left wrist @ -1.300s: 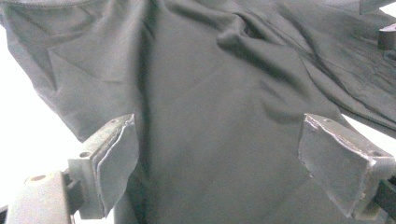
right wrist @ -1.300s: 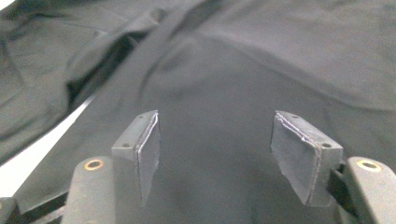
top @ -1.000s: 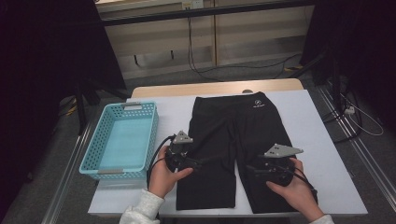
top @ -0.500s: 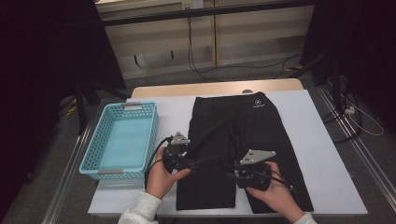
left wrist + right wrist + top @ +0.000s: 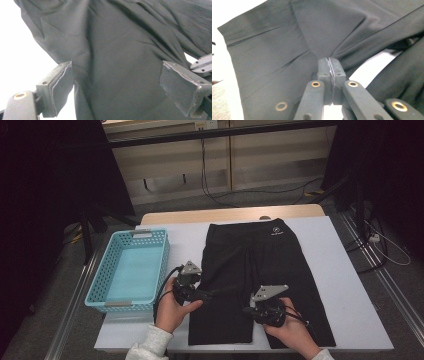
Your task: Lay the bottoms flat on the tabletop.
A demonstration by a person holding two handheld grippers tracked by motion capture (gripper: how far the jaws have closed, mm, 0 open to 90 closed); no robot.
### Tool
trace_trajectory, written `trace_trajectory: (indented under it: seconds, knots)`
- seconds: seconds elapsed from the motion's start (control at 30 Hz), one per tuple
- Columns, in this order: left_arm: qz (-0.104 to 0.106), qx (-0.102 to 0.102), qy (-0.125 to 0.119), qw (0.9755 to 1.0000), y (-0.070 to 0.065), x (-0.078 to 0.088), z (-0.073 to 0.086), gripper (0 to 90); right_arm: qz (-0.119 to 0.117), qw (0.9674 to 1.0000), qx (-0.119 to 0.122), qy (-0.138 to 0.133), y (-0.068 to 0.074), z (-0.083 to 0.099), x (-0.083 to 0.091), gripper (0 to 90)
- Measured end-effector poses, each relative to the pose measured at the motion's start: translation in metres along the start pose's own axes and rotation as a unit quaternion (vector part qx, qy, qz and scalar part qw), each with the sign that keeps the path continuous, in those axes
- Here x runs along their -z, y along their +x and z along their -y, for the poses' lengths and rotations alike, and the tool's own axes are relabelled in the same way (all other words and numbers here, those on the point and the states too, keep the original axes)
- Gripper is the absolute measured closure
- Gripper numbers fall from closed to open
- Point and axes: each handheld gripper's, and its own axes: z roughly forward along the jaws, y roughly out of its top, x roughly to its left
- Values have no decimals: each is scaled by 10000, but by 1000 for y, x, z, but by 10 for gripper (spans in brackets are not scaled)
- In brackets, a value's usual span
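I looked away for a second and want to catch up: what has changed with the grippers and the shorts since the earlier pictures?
The right gripper slid left from the right leg's outer side toward the gap between the legs; its jaws have just been closing and now pinch the black shorts at the inner leg edge. The left gripper stayed open over the left leg. The blue basket did not move.

Matt black cloth shorts (image 5: 260,270) lie by a perforated glossy plastic basket (image 5: 131,270).
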Motion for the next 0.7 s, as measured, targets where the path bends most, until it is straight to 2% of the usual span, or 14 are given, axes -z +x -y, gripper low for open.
trace_trajectory:
  seconds: [0.1,0.23,0.53,0.57,0.63,0.7]
  knots:
    - [-34,-4,-39,10000,0,1,0,127,-97,9999,-77,-4,1,3,3,899]
    - [-58,1,-31,10000,0,3,0,128,-171,9998,-30,23,5,5,5,900]
    - [-192,124,67,9997,2,5,5,128,-162,9998,85,68,5,5,9,865]
    - [-238,135,84,9996,4,4,7,130,-113,9999,62,-72,3,4,13,766]
    - [-285,143,138,9994,5,4,8,130,16,9998,86,-167,2,2,17,667]
    - [-322,179,170,9992,7,4,10,132,77,9996,98,-259,-1,0,20,624]
